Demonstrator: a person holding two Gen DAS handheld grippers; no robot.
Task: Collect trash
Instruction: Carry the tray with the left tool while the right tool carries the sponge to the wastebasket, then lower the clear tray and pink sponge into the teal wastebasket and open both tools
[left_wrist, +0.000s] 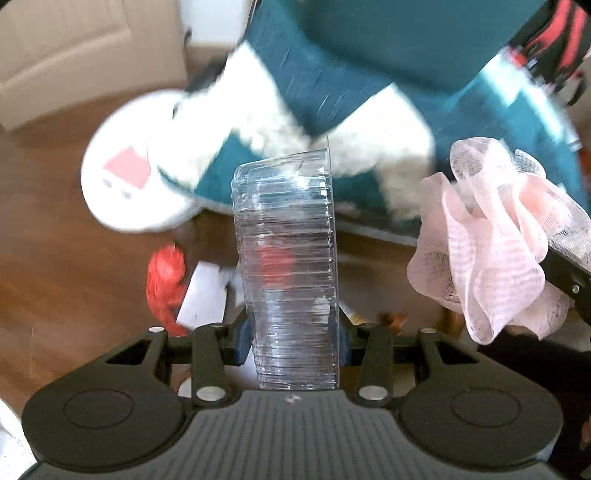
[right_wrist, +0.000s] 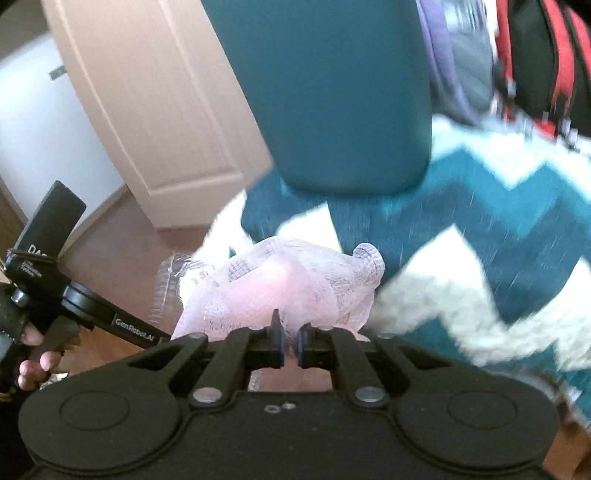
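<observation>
My left gripper (left_wrist: 293, 338) is shut on a clear ribbed plastic container (left_wrist: 288, 266), held upright above the floor. My right gripper (right_wrist: 290, 345) is shut on a pink mesh bath pouf (right_wrist: 280, 291). The pouf also shows at the right of the left wrist view (left_wrist: 495, 240), with a black finger (left_wrist: 569, 275) of the right gripper beside it. The clear container shows faintly behind the pouf in the right wrist view (right_wrist: 170, 280). On the wooden floor below lie a red crumpled wrapper (left_wrist: 164, 280) and a white paper (left_wrist: 205, 295).
A teal and white zigzag rug (right_wrist: 480, 229) covers the floor ahead. A teal bin or furniture leg (right_wrist: 332, 92) stands on it. A white round object with a red mark (left_wrist: 125, 177) lies at left. A beige door (right_wrist: 155, 92) and a red-black bag (right_wrist: 546, 59) are behind.
</observation>
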